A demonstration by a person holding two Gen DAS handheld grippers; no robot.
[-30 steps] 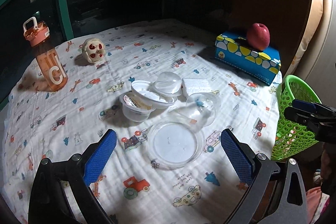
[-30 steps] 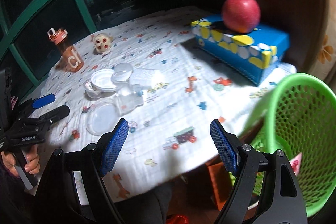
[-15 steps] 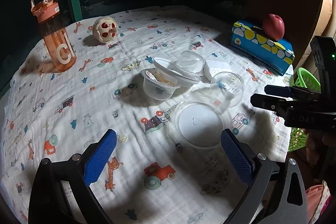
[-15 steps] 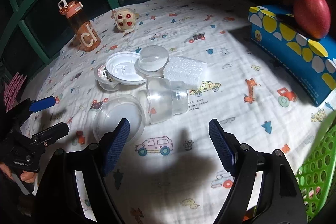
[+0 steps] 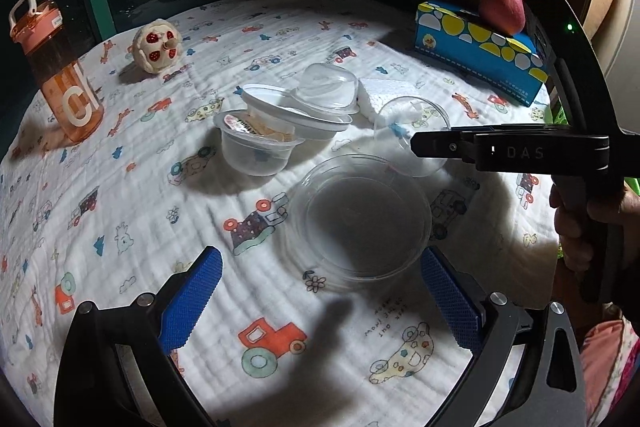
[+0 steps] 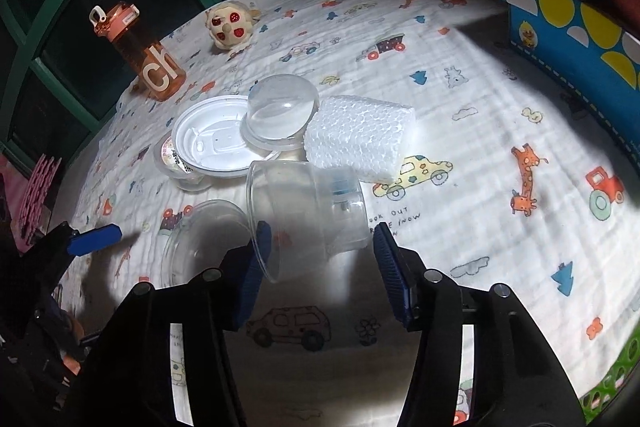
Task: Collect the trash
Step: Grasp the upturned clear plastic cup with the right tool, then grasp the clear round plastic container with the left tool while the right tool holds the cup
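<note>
Plastic trash lies mid-table on the printed cloth: a clear cup on its side, a flat clear lid, a small tub with a label, a white lid, a clear dome and a white foam block. My right gripper is open, its fingers on either side of the lying cup; it shows from the side in the left wrist view. My left gripper is open and empty just in front of the flat lid.
An orange bottle and a round plush toy stand at the back left. A blue tissue box with a red apple is at the back right. A green basket's rim shows beyond the table's right edge.
Both grippers have moved in toward the trash pile. The right gripper swung from the table edge by the basket to straddle the lying clear cup.
</note>
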